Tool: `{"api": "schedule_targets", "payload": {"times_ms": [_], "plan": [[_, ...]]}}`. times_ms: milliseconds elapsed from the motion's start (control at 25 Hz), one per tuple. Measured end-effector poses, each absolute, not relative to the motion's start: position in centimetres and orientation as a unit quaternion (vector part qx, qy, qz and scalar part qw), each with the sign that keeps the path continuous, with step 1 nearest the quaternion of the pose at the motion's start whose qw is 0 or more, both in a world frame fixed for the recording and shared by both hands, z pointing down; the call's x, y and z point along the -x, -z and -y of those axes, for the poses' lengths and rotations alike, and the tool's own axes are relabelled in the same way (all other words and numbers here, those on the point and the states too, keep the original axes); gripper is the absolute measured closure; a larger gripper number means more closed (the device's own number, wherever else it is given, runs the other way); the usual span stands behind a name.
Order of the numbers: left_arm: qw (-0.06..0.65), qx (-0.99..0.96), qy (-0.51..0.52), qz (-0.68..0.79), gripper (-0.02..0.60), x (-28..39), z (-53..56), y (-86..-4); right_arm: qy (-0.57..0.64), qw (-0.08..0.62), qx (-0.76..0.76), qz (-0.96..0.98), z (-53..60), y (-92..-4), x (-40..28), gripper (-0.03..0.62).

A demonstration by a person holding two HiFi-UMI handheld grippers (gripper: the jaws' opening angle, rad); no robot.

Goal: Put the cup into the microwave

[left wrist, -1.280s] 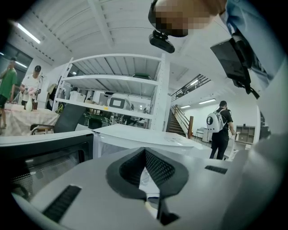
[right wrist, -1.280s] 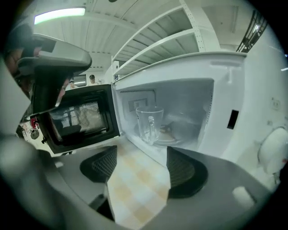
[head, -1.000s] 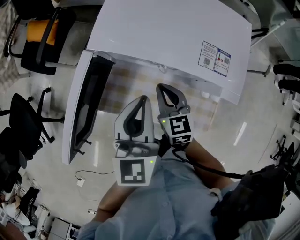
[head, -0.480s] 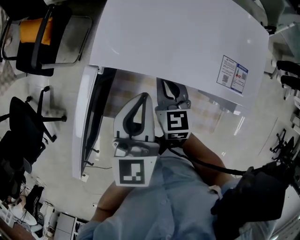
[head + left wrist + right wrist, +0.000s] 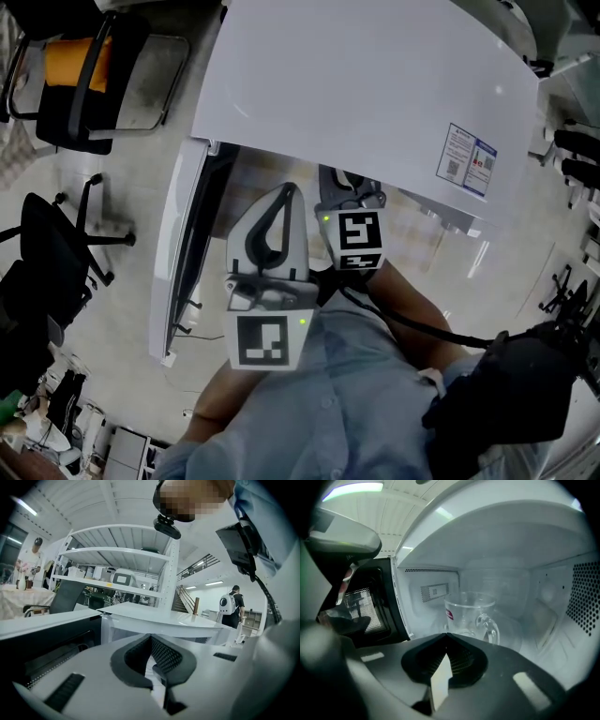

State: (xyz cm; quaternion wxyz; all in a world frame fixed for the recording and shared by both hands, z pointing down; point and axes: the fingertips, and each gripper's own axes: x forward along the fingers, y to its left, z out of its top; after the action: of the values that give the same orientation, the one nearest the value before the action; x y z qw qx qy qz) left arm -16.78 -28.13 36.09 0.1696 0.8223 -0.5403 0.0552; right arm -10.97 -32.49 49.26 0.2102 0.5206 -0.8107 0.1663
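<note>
A clear glass cup with a handle stands upright inside the white microwave, whose door hangs open at the left. My right gripper is shut with nothing between its jaws; it points into the cavity, just short of the cup. In the head view its tips sit at the microwave's front edge, partly hidden under the top. My left gripper is also shut and holds nothing. It hangs beside the right one, in front of the opening, and its own view shows the jaws meeting.
Black office chairs and an orange-backed chair stand on the floor at the left. A white shelf rack and a person with a backpack show in the left gripper view. The open door juts out on the left.
The microwave has slid lower in the head view, and its top edge now covers the right gripper's tips. Both grippers stay shut.
</note>
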Motion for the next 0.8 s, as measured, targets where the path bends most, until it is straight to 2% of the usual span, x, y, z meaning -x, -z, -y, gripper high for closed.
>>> {"api": "schedule_targets", "payload": {"times_ms": [360, 800], "plan": [[0.142, -0.806, -0.046, 0.573, 0.581, 16.3, 24.2, -33.1, -0.153, 0.191, -0.472, 0.847, 27.3, -45.1, 11.0, 0.592], [0.098, -0.793, -0.027, 0.601, 0.581, 12.6, 16.5, -27.8, -0.125, 0.127, -0.430, 0.885, 18.3, -34.0, 7.6, 0.592]]}}
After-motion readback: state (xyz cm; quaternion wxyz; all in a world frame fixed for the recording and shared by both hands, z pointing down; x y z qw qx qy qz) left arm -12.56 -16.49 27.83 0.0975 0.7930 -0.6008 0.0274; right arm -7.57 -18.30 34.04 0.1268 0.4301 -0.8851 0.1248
